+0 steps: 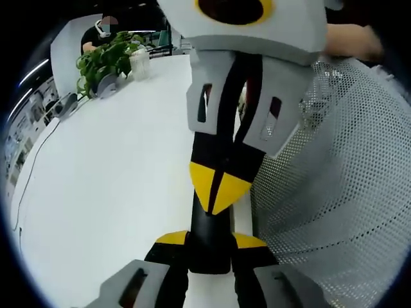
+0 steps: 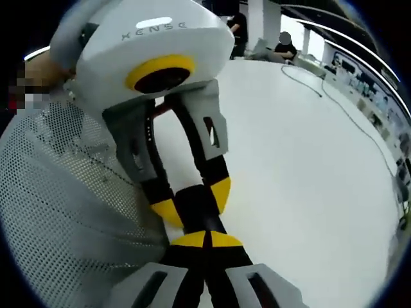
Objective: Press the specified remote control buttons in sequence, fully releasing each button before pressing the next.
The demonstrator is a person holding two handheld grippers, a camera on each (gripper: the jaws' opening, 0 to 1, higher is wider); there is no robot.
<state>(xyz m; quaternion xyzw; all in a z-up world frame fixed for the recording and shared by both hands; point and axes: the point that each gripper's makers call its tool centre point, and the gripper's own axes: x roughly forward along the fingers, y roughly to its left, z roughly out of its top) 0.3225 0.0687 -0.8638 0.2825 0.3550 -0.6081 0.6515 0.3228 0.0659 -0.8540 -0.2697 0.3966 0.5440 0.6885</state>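
Left gripper view. Far left of the slim black remote control [image 1: 209, 234], at the far edge of the white table [image 1: 96, 179], stands a leafy green potted plant [image 1: 106, 58], well apart from the remote. The table surface between the plant and the remote is bare.

The remote is held over the table. The left gripper [image 1: 210, 241] rises from below with its yellow-tipped jaws clamped on the remote's two long edges. The right gripper [image 1: 218, 187] comes down from above with its yellow tips brought together into one point, which lies on the remote's upper face. Whether a button is depressed under it cannot be told. Right of the remote, a white perforated mesh garment [image 1: 347, 186] of the person runs close beside both grippers.

Right gripper view. The mesh garment [image 2: 58, 199] lies left of the remote [image 2: 196, 204]. The left gripper [image 2: 194, 200] reaches in from the upper left, its jaws closed on the remote's sides. The right gripper [image 2: 205, 241] rises from below, jaws together, tips against the remote. Right of the remote the table [image 2: 302, 192] extends, with a thin dark cable [image 2: 334, 106] lying across it, well apart.
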